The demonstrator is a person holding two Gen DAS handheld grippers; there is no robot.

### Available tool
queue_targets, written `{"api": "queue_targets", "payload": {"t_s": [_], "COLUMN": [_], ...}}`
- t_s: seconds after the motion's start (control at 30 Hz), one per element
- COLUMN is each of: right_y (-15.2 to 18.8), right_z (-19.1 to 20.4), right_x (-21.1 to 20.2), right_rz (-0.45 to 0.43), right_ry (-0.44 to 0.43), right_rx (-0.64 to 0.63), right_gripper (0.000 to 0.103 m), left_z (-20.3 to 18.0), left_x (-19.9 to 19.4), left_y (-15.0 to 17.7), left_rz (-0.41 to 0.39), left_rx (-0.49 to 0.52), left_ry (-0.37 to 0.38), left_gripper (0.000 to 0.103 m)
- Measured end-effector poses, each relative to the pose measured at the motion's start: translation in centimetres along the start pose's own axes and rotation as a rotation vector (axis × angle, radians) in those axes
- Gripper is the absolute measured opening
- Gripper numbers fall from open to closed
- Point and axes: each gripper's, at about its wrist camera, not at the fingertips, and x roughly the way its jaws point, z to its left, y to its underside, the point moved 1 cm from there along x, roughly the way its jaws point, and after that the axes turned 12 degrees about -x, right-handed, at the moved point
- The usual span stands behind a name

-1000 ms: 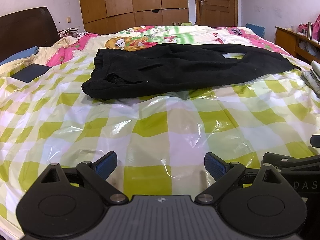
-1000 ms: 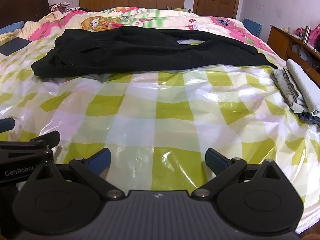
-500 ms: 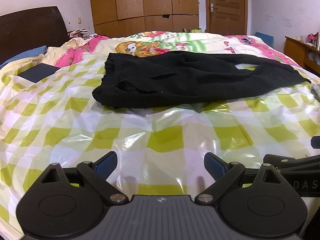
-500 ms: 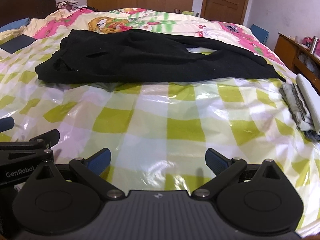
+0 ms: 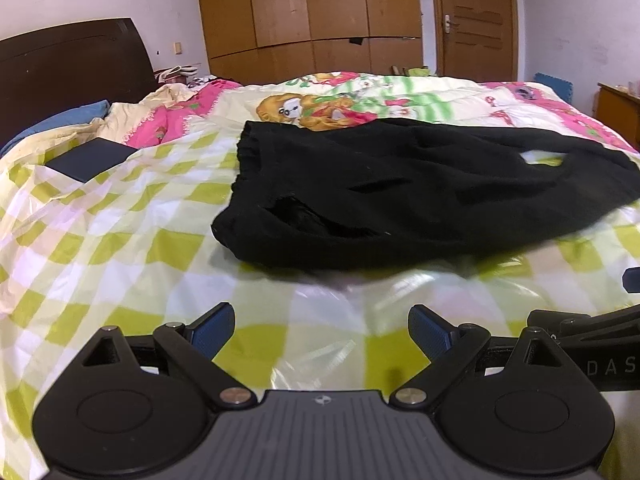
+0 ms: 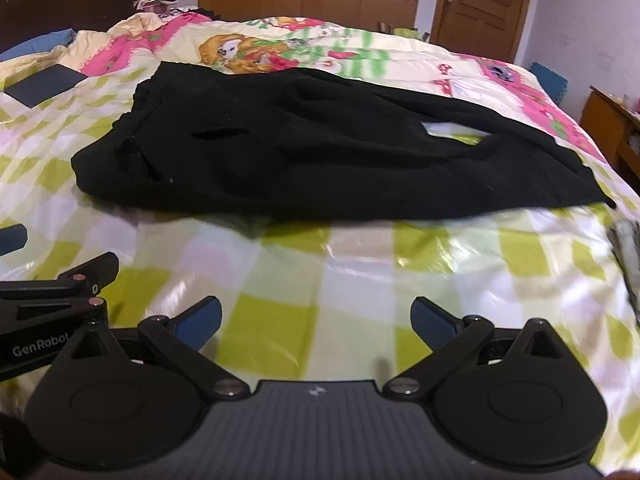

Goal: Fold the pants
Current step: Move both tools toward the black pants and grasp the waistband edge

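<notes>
Black pants (image 5: 420, 192) lie spread flat on the bed, waistband to the left and legs running right; they also show in the right wrist view (image 6: 320, 152). My left gripper (image 5: 320, 330) is open and empty, low over the checkered plastic sheet (image 5: 120, 248), short of the pants' near edge. My right gripper (image 6: 316, 320) is open and empty too, just right of the left one, also short of the pants. The left gripper's body shows at the left edge of the right wrist view (image 6: 52, 300).
A dark flat book-like object (image 5: 90, 158) lies at the left on the bed. A stack of folded clothes (image 6: 628, 256) sits at the right bed edge. A cartoon quilt (image 5: 380, 100) lies behind the pants. Headboard left, wardrobe and door behind, wooden desk at right.
Both grippers have moved forward toward the pants, which now fill more of each view. Both stay open and empty. The pants have not moved.
</notes>
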Motion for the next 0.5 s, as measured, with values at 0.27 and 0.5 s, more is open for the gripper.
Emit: {"api": "queue_targets", "payload": {"t_s": [0.27,0.5], "right_y": [-3.5,-5.1], "right_z": [1.2,2.8], "right_x": [3.4,5.5], "right_rz": [-0.04,-0.099], "right_ry": [-0.057,-0.14], "right_rx": [-0.11,-0.28], "right_gripper": [0.1,0.1], "left_z": [1.5,5.1], "left_x": [3.5,4.5], "left_y": [-2.3,-4.2], "left_rz": [-0.009,-0.042], "left_rx": [0.053,0.076], "left_ry": [-0.004,-0.02], "left_gripper": [0.103,0.103]}}
